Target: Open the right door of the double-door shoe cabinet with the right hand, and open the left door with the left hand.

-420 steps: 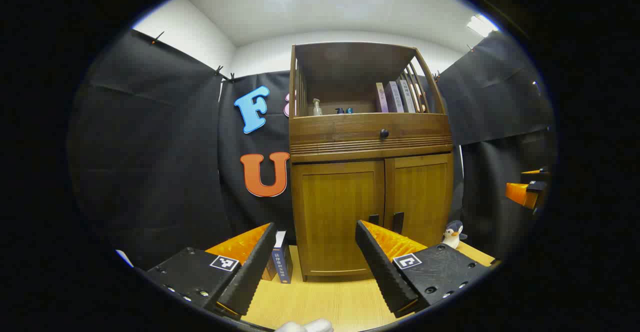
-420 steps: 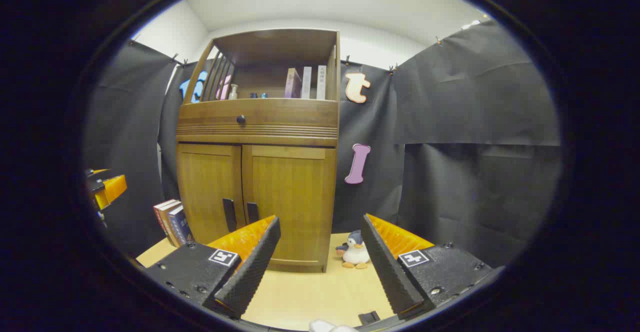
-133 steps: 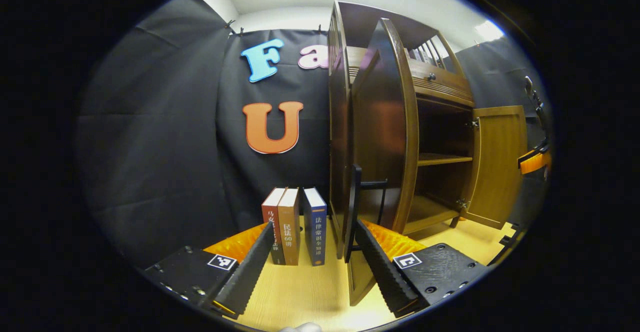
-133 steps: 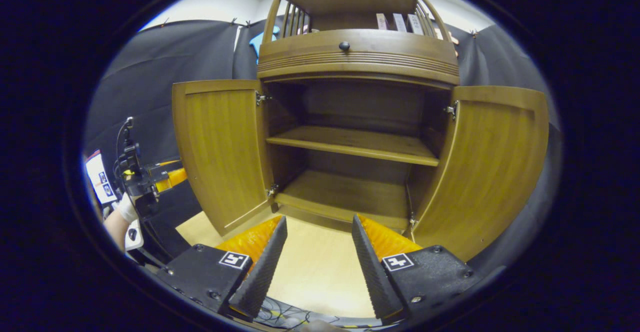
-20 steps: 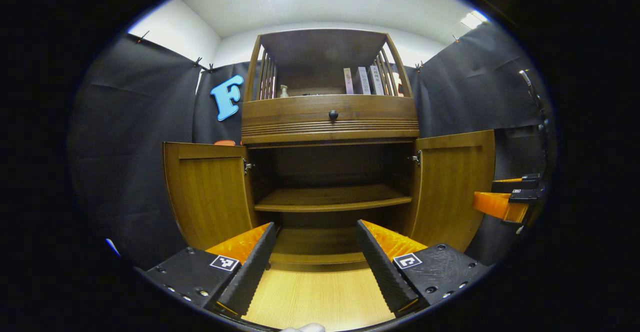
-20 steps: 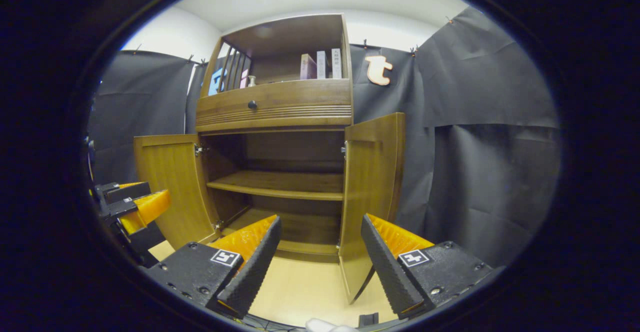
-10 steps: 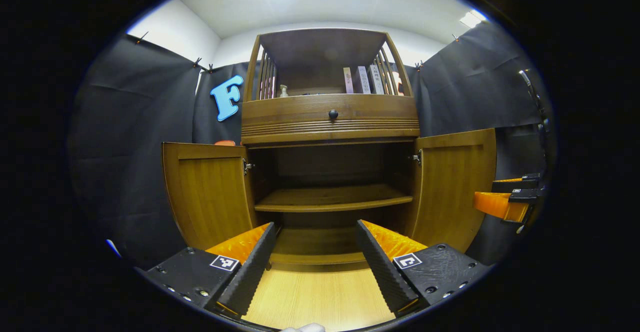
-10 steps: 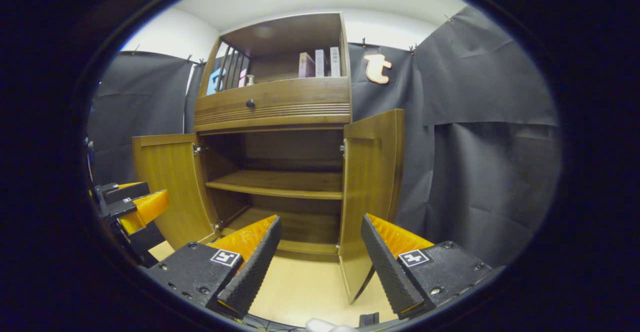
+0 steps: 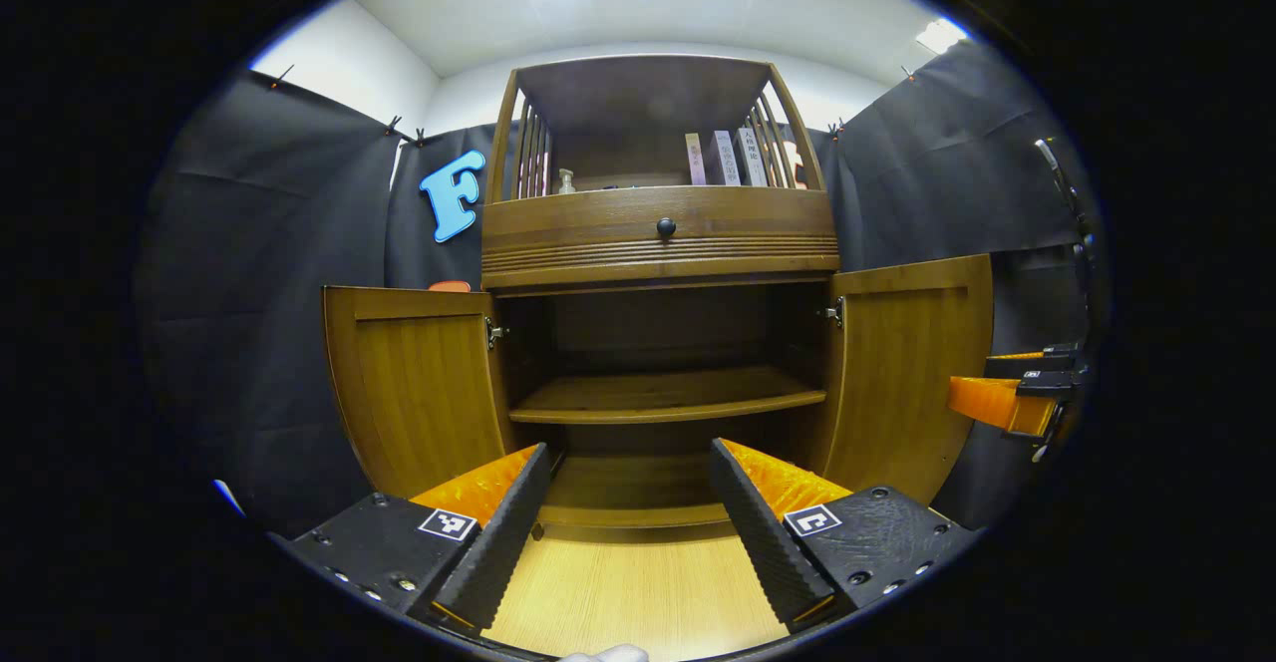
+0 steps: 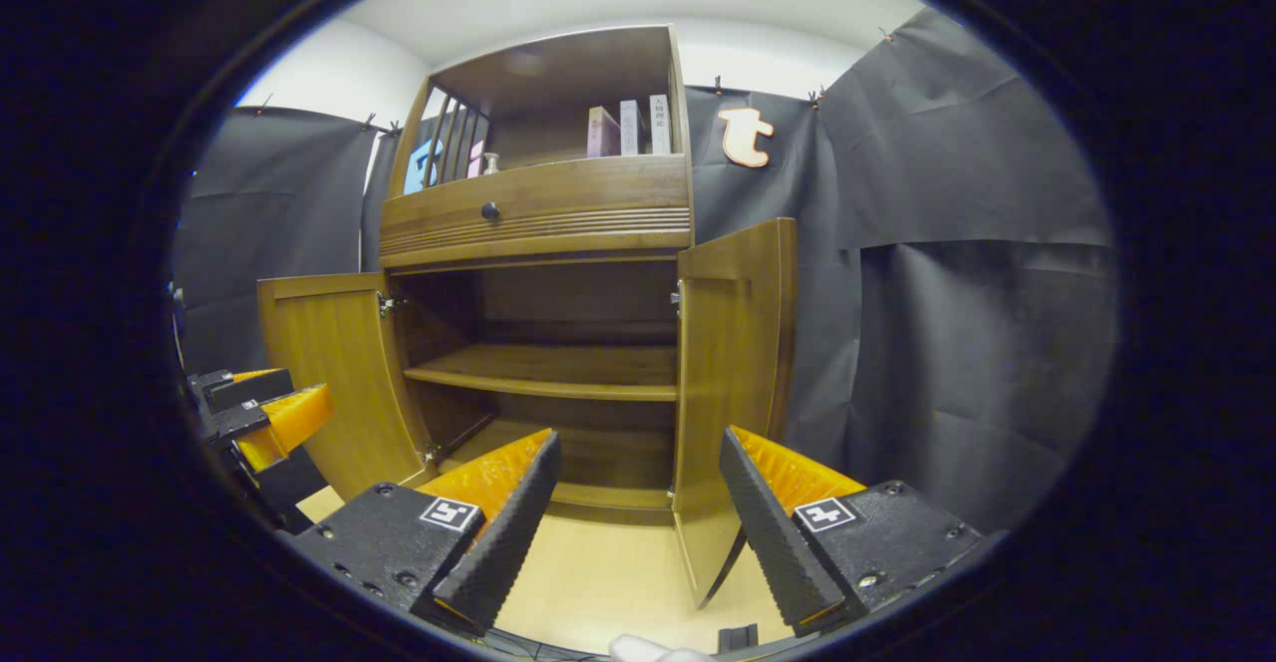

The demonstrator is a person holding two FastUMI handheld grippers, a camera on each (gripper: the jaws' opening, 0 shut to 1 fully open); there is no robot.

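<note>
The shoe cabinet (image 9: 658, 243) stood on a pale wooden floor (image 9: 638, 592) against the black cloth wall, and its two lower doors both stood swung wide. In the left gripper view the left door (image 9: 419, 393) hung out toward the left edge of the cabinet and the right door (image 9: 907, 373) toward the right edge. In the right gripper view the left door (image 10: 329, 373) faced flat on, while the right door (image 10: 733, 383) showed nearly edge on, just beyond that gripper's fingers.

Between the doors the lower compartment lay open, with one middle shelf (image 9: 663, 398) and a bottom board (image 9: 628, 488) below it. I could see nothing resting on either.

Above the doors ran one drawer front with a single dark knob (image 9: 665, 227). In the open top bay stood three books (image 9: 723, 158) upright toward the right side and one small pump bottle (image 9: 565, 181) toward the left; some small dark items beside the bottle were too small to tell apart.

The left gripper (image 9: 630, 527) hung in front of the open compartment with its two fingers spread apart, gripping nothing, and touched neither door. The right gripper (image 10: 638, 532) likewise had its fingers apart and empty, close to the right door's lower edge but clear of it. Each gripper also showed at the edge of the other's view: the right one (image 9: 1012, 398) beside the right door, the left one (image 10: 264, 413) beside the left door.
</note>
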